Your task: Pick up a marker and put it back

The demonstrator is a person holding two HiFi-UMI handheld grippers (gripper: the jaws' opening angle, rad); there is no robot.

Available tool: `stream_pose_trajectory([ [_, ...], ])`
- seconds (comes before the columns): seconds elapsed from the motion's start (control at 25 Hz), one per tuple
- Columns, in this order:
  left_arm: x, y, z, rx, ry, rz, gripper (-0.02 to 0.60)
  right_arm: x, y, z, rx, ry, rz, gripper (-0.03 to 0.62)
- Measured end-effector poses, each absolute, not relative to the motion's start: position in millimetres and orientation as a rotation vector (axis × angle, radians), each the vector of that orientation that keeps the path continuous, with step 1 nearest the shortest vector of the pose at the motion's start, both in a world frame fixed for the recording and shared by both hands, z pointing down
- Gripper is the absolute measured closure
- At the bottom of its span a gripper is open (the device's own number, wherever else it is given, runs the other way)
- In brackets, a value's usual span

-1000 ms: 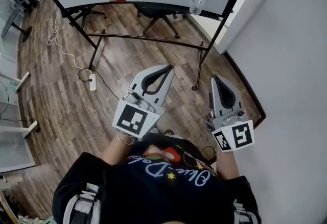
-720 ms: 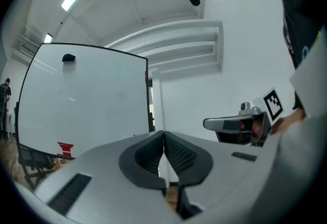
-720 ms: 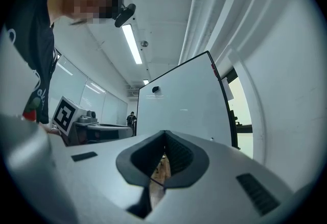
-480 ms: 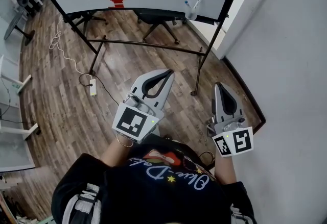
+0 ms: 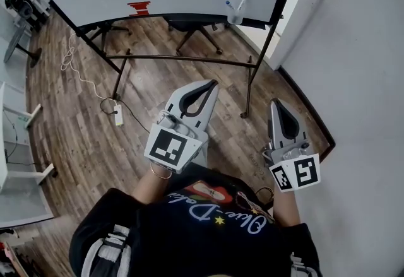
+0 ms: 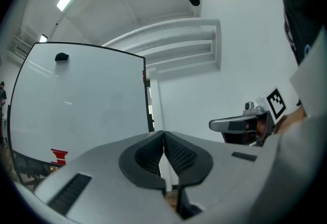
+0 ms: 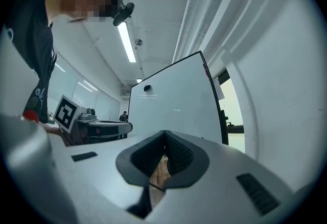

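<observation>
Two markers (image 5: 235, 4) stick up at the right end of the whiteboard's tray (image 5: 189, 17), far ahead of both grippers. A red eraser (image 5: 139, 7) sits further left on that tray. My left gripper (image 5: 213, 84) is held level over the wooden floor, pointing towards the board, jaws shut with nothing between them. My right gripper (image 5: 276, 103) is beside it near the wall, also shut and empty. In the left gripper view the closed left gripper (image 6: 163, 134) faces the whiteboard (image 6: 76, 100). In the right gripper view the closed right gripper (image 7: 164, 134) faces the whiteboard (image 7: 173, 100).
The board's black stand with crossbar (image 5: 183, 58) and legs lies between me and the tray. A power strip with white cable (image 5: 118, 115) lies on the floor at left. A white wall (image 5: 360, 80) runs close on the right. White desks (image 5: 16, 143) stand at far left.
Both grippers have drifted a little to the right in the head view, still shut and empty. The whiteboard and markers have shifted slightly left in the picture.
</observation>
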State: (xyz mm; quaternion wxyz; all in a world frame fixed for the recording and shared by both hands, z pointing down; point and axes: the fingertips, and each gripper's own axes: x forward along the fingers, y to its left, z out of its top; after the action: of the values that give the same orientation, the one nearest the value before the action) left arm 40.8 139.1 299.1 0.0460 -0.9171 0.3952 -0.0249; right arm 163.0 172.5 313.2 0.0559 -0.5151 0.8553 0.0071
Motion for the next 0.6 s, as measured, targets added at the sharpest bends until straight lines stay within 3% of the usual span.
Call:
stream_pose_trajectory([
  [0.6, 21, 8, 302, -2.816, 1.116, -0.044, 0.577, 140, 50, 312, -1.664, 2.576, 0.024, 0.599],
])
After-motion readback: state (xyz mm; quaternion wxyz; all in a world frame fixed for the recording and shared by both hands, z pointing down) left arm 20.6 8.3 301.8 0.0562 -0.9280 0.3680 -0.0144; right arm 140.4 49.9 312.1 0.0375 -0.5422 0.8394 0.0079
